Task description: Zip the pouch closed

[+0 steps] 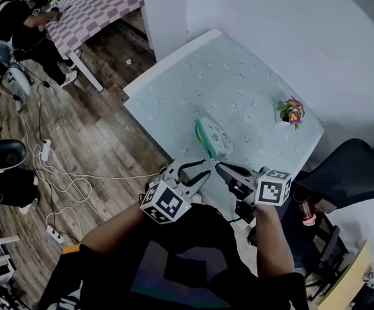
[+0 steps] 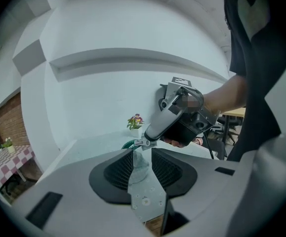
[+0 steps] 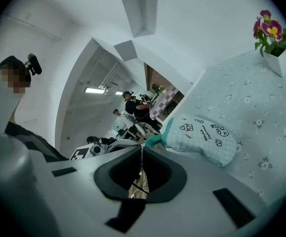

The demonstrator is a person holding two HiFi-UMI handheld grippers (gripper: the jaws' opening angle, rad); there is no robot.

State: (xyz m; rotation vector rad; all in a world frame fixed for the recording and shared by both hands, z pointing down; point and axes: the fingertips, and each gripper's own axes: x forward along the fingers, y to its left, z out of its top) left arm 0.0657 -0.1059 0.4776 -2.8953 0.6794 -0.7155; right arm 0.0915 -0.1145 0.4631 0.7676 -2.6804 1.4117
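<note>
My left gripper (image 1: pixel 196 168) and right gripper (image 1: pixel 220 166) hang close together above the near edge of the table (image 1: pixel 238 76), so each blocks the other's inward swing. Just ahead of them lies the pouch (image 1: pixel 214 137), the one thing in the middle of the cloth. Left of it and beyond it the tabletop is bare and open. A small flower pot (image 1: pixel 291 112) stands near the right edge, well apart from the pouch. A white wall (image 1: pixel 290 18) closes the far side. A black chair (image 1: pixel 351 170) stands close at my right. On my left the wood floor (image 1: pixel 109 128) is open but strewn with cables (image 1: pixel 64 183).
</note>
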